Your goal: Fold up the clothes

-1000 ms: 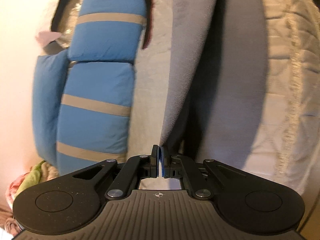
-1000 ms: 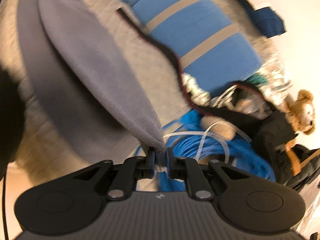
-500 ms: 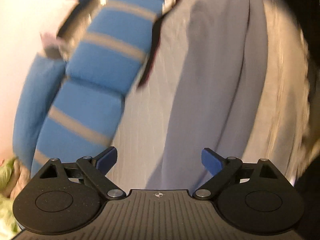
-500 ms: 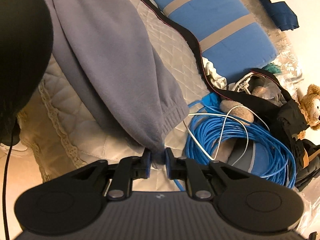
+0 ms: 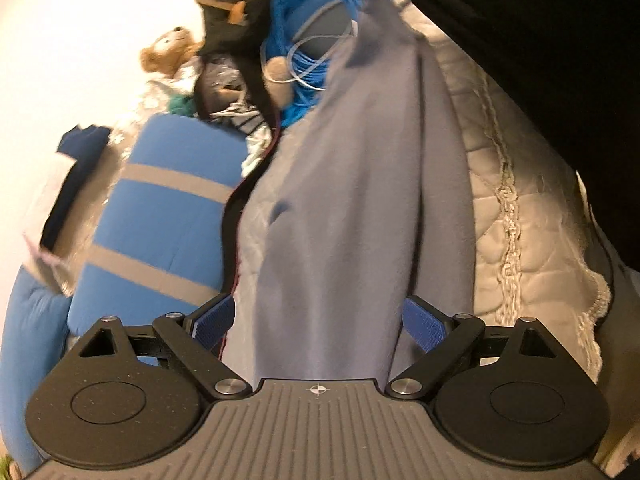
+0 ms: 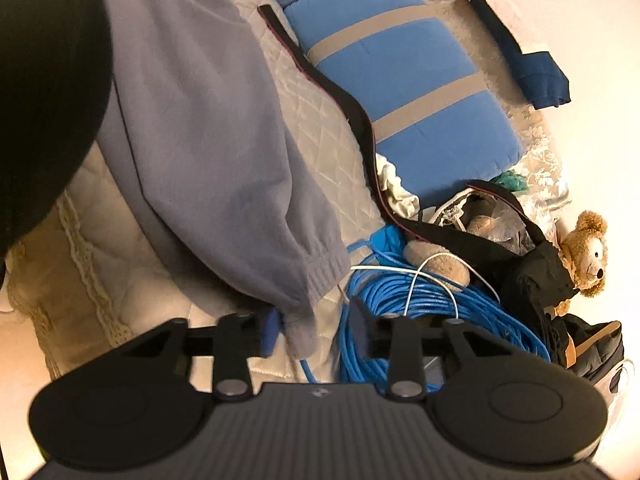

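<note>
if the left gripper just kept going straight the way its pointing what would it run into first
Most likely the grey fleece garment: it lies on the quilt directly ahead of the open left gripper. Depth is hard to judge through the fisheye.

Warm indoor light; pale wall [image 5: 80,40] glares, nearly blown out. Left view motion-blurred throughout; right view sharper. Fisheye bending and dark vignetting at edges.

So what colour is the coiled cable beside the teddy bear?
Bright blue coiled cable, clearest in the right wrist view.
</note>
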